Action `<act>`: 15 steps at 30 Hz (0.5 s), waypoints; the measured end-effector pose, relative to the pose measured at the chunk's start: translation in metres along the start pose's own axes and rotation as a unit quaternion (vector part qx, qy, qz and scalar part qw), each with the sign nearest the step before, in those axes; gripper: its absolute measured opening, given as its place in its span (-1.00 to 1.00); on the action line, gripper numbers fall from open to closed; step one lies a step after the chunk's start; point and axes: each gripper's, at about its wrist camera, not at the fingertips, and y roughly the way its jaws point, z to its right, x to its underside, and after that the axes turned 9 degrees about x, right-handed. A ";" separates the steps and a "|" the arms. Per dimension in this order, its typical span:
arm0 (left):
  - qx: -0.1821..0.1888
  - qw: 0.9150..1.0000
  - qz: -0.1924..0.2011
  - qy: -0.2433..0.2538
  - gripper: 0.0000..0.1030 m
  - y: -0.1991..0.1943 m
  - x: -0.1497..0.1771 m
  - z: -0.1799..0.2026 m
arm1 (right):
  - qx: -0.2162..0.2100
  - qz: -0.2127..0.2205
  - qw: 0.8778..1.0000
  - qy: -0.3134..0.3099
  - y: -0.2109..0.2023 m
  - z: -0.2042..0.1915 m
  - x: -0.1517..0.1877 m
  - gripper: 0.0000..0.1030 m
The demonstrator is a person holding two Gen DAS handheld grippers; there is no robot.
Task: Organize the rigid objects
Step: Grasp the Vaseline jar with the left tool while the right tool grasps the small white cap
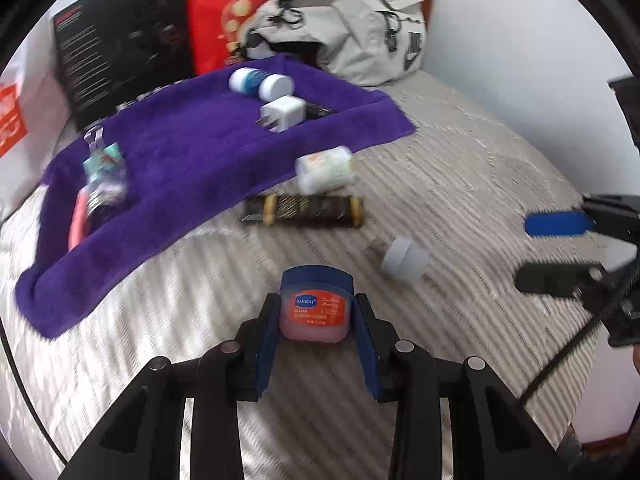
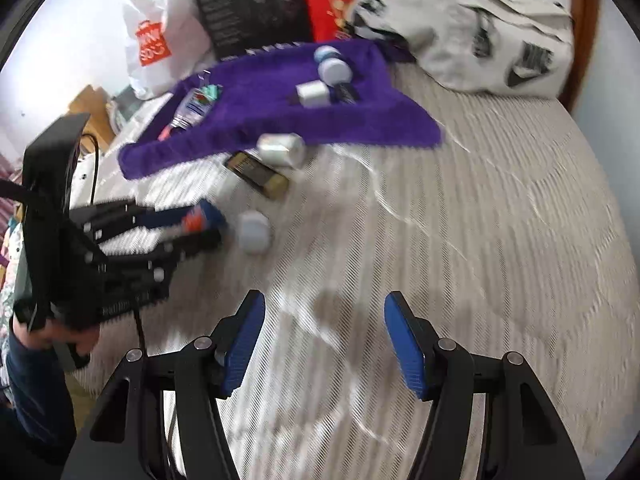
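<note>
My left gripper (image 1: 316,304) is shut on a small lip-balm jar (image 1: 316,304) with a blue lid and an orange label, held just above the bedspread; in the right wrist view the jar (image 2: 200,214) shows between the left gripper's fingers. My right gripper (image 2: 324,312) stands open over bare bedspread with nothing between its pads. A purple towel (image 1: 192,160) carries a blue-and-white bottle (image 1: 258,84), a white charger (image 1: 282,114) and a tube (image 1: 100,184). On the bedspread lie a white bottle (image 1: 326,170), a dark gold-trimmed case (image 1: 304,210) and a small white jar (image 1: 406,258).
A grey backpack (image 1: 352,32), a red box (image 1: 240,12) and a black box (image 1: 124,40) stand at the back by the wall. A white plastic bag (image 2: 156,36) lies at the far left. The right gripper (image 1: 568,252) reaches in from the right edge.
</note>
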 end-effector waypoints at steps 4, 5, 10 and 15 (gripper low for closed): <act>-0.025 0.999 -0.002 -0.028 -0.34 -0.015 0.016 -0.017 | -0.024 0.024 0.999 -0.023 0.014 -0.020 -0.015 0.20; -0.031 0.999 -0.003 -0.035 -0.34 -0.019 0.022 -0.021 | -0.031 0.032 0.998 -0.033 0.019 -0.026 -0.017 0.20; -0.039 0.997 0.005 -0.068 -0.34 -0.035 0.044 -0.037 | -0.016 0.036 0.997 -0.059 0.039 -0.040 -0.022 0.19; -0.041 0.995 0.014 -0.086 -0.33 -0.042 0.052 -0.042 | -0.004 0.054 0.995 -0.083 0.048 -0.052 -0.019 -0.02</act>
